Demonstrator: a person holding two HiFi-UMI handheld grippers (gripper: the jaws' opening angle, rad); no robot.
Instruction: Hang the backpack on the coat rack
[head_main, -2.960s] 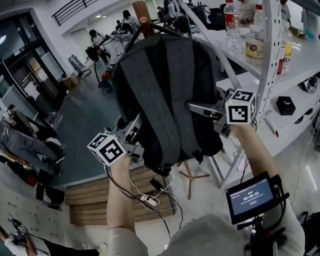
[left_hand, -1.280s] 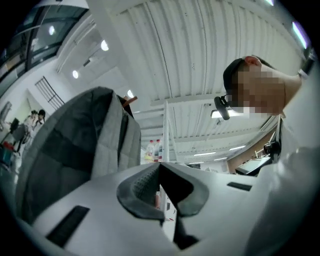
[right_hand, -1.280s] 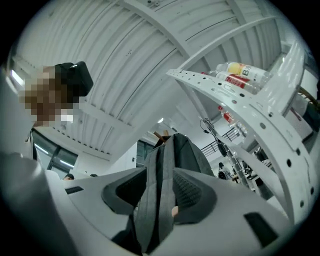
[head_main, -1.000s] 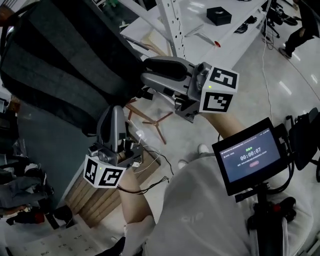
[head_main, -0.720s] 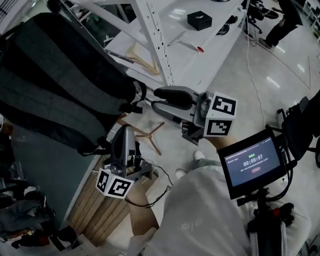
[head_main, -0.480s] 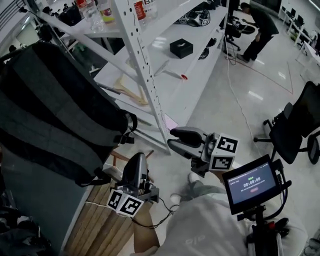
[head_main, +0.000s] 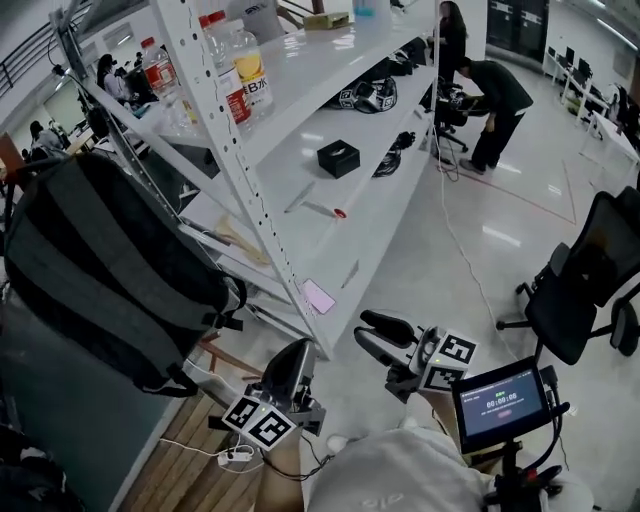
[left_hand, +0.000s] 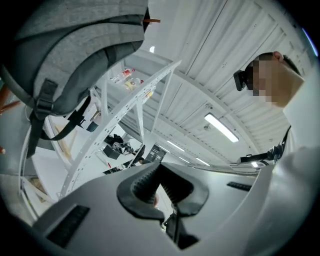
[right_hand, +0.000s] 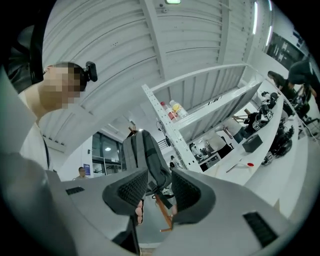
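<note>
We see the backpack (head_main: 110, 262) hanging at the left, clear of the floor, with its straps dangling under it. In the right gripper view it hangs on the coat rack (right_hand: 163, 210), whose wooden pole and legs show below the bag. Neither gripper touches it.

The left gripper (head_main: 303, 348) sits near us, low in the head view, to the right of the bag and well apart from it. Its pads are pressed together with nothing between them (its own view shows them meeting at the tips).

The right gripper (head_main: 368, 333) is further right, beside the left one. Its jaws stand slightly spread and hold nothing. Through the gap we only see the backpack and the rack's legs far off.

Between the bag and the grippers rises white shelving (head_main: 330, 205), with bottles (head_main: 235, 65) on a far upper shelf and a black box (head_main: 338, 157) on a lower one. An office chair (head_main: 590, 285) stands at the right, and a small screen (head_main: 498, 403) is near us.
</note>
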